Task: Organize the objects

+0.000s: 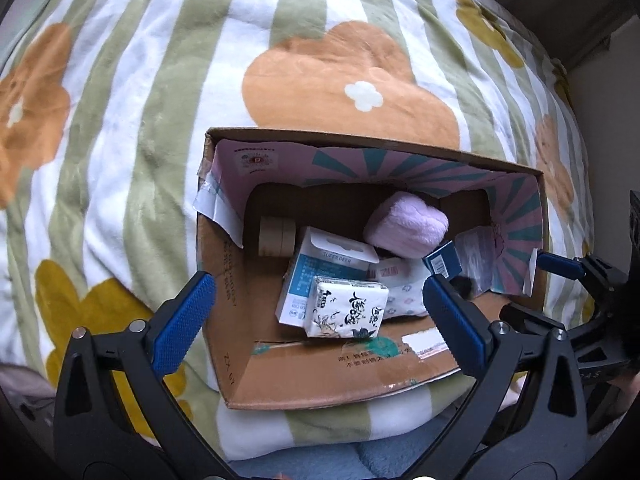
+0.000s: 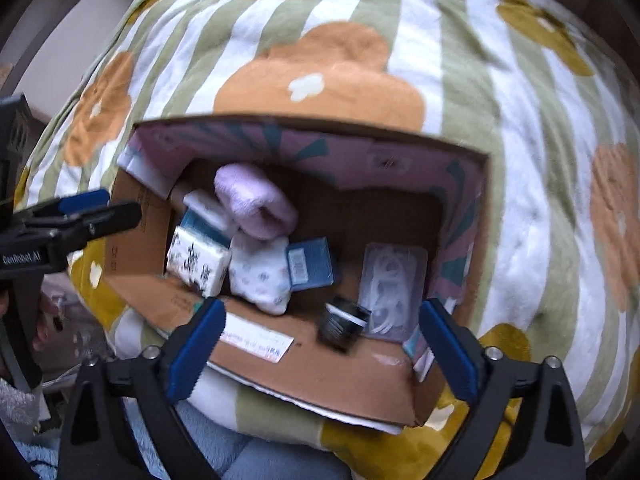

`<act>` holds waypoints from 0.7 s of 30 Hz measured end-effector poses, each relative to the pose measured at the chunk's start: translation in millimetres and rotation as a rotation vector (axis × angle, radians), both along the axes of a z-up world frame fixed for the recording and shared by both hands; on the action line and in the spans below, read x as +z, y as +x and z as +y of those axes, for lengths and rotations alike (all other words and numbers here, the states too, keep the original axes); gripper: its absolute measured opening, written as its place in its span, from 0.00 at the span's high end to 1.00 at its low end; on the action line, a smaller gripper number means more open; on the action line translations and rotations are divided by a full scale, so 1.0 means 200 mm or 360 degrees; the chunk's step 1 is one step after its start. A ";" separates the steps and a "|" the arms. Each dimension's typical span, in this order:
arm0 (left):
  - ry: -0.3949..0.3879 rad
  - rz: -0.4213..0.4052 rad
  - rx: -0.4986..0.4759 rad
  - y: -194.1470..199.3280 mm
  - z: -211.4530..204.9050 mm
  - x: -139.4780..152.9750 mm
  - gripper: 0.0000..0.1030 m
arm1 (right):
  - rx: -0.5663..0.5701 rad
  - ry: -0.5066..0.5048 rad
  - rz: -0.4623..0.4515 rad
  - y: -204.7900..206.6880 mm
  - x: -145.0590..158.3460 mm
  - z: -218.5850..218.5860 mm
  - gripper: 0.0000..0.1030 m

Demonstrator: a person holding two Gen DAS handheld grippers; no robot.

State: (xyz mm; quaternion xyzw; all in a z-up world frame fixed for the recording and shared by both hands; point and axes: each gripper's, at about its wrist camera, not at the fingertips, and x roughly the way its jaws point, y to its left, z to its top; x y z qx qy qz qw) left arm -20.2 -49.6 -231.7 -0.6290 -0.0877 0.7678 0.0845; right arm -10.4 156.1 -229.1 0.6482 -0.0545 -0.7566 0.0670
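An open cardboard box (image 1: 232,280) (image 2: 136,240) lies on a flowered blanket. Inside are a tissue pack with black script (image 1: 346,307) (image 2: 198,262), a white and blue carton (image 1: 320,272), a pink plush (image 1: 406,222) (image 2: 256,202), a tape roll (image 1: 276,236), a patterned pouch (image 2: 260,274), a blue box (image 2: 312,264), a clear case of white cable (image 2: 390,290) and a small black jar (image 2: 344,322). My left gripper (image 1: 316,320) is open and empty over the box's near side. My right gripper (image 2: 320,352) is open and empty above the near wall.
The striped blanket with orange and yellow flowers (image 1: 344,76) (image 2: 320,80) covers the bed all around the box. The right gripper's fingers show at the right edge of the left wrist view (image 1: 560,266). The left gripper shows at the left of the right wrist view (image 2: 80,216).
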 end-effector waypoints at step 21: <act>-0.0013 0.0067 -0.0034 -0.02 0.03 0.11 0.00 | -0.0016 0.0042 0.0054 -0.01 0.04 0.00 0.06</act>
